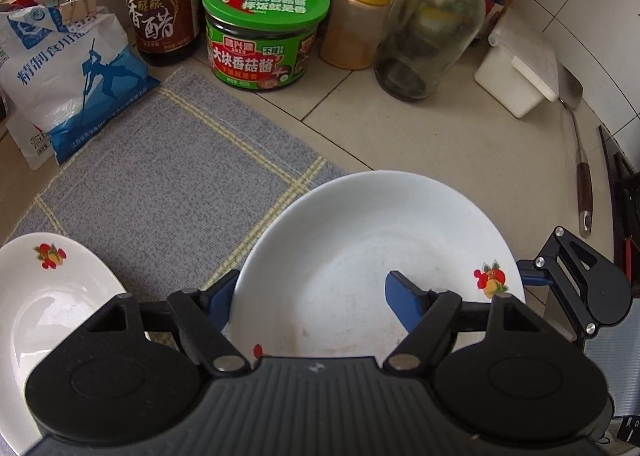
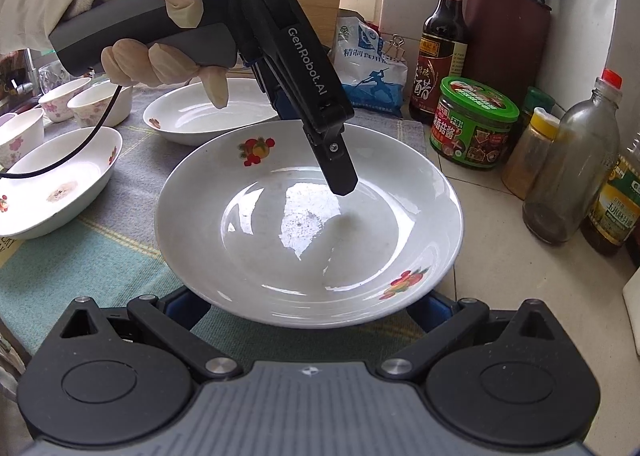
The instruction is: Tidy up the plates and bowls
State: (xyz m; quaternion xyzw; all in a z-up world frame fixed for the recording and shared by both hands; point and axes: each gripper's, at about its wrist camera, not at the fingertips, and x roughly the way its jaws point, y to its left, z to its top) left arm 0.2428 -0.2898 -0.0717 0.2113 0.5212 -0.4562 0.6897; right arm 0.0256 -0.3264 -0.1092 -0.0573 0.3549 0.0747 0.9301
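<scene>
Plate [image 1: 360, 256] rim between left gripper [image 1: 316, 296] fingers

Left gripper [image 2: 340, 184], upper centre: "GenRobot.AI" on finger. Green jar [image 1: 264, 28], top centre: "大块香菇酱". Salt bag [image 1: 68, 72], upper left: "精制食用".

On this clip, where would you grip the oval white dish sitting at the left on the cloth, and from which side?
Probably the oval dish is best taken by its thin flared rim at the long side facing the centre plate, one claw finger inside and one outside. That side is open, whereas small cups crowd the far end. Its walls slope, so a grip across the whole dish looks likely to slip.
</scene>
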